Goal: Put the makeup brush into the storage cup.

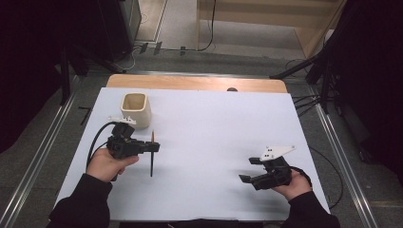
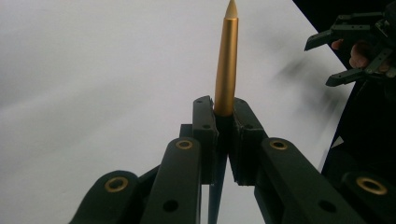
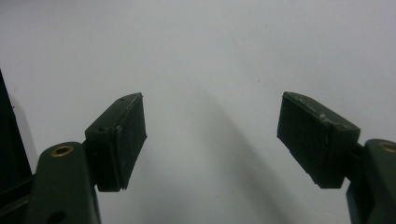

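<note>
A slim pen (image 1: 151, 166) with a gold upper half and a dark lower half is clamped in my left gripper (image 1: 153, 147), which is shut on it over the left part of the white table (image 1: 214, 128). In the left gripper view the gold half (image 2: 226, 65) rises straight out of the closed pads of the left gripper (image 2: 224, 126), its tip pointing away. A cream square cup (image 1: 136, 109) stands upright just behind the left hand. My right gripper (image 1: 247, 169) rests at the near right, open, with nothing between its pads (image 3: 123, 140).
The white sheet covers a wooden tabletop whose bare strip (image 1: 197, 83) shows along the far edge. Metal rails (image 1: 335, 142) run down both sides. Cables trail from both grippers. The right gripper (image 2: 359, 46) appears at the upper right of the left gripper view.
</note>
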### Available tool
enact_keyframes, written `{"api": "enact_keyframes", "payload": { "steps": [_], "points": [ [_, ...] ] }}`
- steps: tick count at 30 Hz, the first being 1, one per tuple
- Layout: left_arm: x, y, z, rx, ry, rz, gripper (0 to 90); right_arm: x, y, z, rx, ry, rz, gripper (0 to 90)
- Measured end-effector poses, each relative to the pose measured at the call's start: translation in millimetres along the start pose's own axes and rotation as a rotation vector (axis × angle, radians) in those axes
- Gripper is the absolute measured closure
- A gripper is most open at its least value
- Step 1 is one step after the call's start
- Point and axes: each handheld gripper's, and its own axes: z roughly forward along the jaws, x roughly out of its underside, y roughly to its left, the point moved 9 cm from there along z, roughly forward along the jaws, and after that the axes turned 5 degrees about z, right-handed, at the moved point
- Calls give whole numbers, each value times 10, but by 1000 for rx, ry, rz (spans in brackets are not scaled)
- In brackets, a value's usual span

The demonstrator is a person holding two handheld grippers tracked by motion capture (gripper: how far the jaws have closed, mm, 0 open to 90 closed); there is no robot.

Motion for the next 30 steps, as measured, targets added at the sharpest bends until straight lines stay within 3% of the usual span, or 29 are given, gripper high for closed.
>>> {"api": "enact_keyframes", "payload": {
  "steps": [30],
  "points": [
    [-216, 427, -171, -17, -42, -70, 834, 12, -6, 4, -2, 3, 13, 248]
  ]
}}
